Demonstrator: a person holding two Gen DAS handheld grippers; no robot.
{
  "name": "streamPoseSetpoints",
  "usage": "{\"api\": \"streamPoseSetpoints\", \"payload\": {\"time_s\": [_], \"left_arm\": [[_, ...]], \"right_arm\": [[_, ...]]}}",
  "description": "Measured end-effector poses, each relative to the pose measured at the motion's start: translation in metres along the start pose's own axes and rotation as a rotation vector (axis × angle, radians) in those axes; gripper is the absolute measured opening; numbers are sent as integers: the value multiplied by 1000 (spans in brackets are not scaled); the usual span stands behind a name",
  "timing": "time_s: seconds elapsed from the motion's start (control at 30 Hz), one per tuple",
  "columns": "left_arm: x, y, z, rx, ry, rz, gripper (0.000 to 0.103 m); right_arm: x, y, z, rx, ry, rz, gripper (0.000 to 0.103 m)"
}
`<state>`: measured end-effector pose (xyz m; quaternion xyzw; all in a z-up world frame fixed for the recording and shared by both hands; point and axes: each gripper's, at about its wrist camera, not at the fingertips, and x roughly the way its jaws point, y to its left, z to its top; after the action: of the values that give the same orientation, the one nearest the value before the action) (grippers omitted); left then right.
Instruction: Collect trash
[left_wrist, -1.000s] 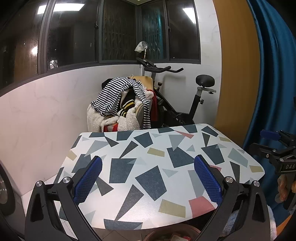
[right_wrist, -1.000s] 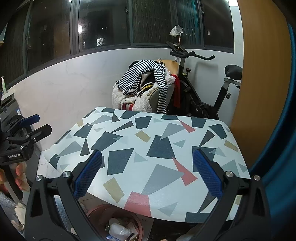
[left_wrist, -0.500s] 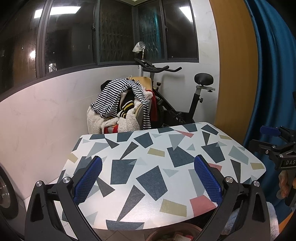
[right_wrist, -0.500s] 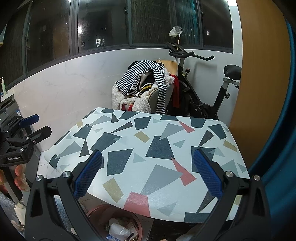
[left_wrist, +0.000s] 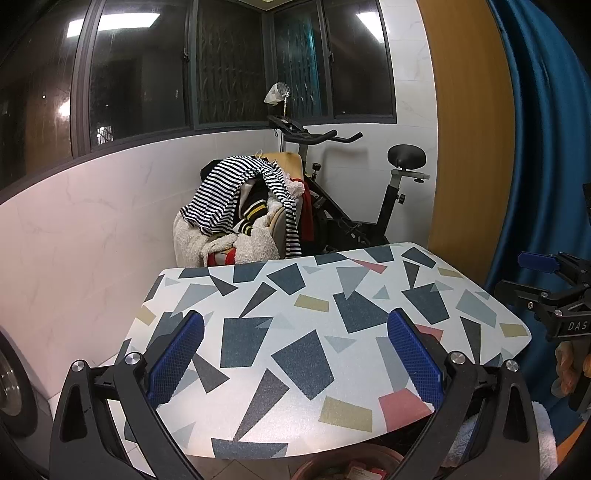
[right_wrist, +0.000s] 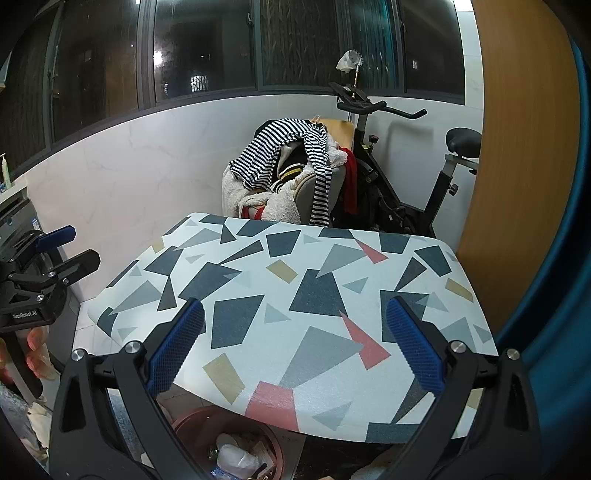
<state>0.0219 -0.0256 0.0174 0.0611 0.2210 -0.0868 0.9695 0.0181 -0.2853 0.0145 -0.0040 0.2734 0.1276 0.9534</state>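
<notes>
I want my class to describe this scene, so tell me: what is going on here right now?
A person holds a claw in each hand over a patterned table. The left claw and the right claw are both open and hold nothing. No trash shows on the tabletop. A reddish bin sits on the floor under the table's near edge, already holding wrappers and a white bag. Behind the table stand a clothes-heaped chair and an exercise bike.

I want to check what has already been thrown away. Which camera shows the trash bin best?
The right wrist view: the trash bin shows its open top with white wrappers inside, below the table edge. The left wrist view catches only its rim.
</notes>
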Motion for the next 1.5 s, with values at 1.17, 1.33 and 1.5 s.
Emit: {"api": "streamPoseSetpoints", "payload": {"time_s": [1.17,1.33,1.5], "left_arm": [[0,4,-9,0,16,16,97],[0,5,-10,-3,15,16,97],[0,4,-9,-1,17,18,97]], "right_arm": [[5,2,-9,-1,13,-1,97],[6,2,-8,-1,12,-1,97],[5,1,-9,-1,16,-2,97]]}}
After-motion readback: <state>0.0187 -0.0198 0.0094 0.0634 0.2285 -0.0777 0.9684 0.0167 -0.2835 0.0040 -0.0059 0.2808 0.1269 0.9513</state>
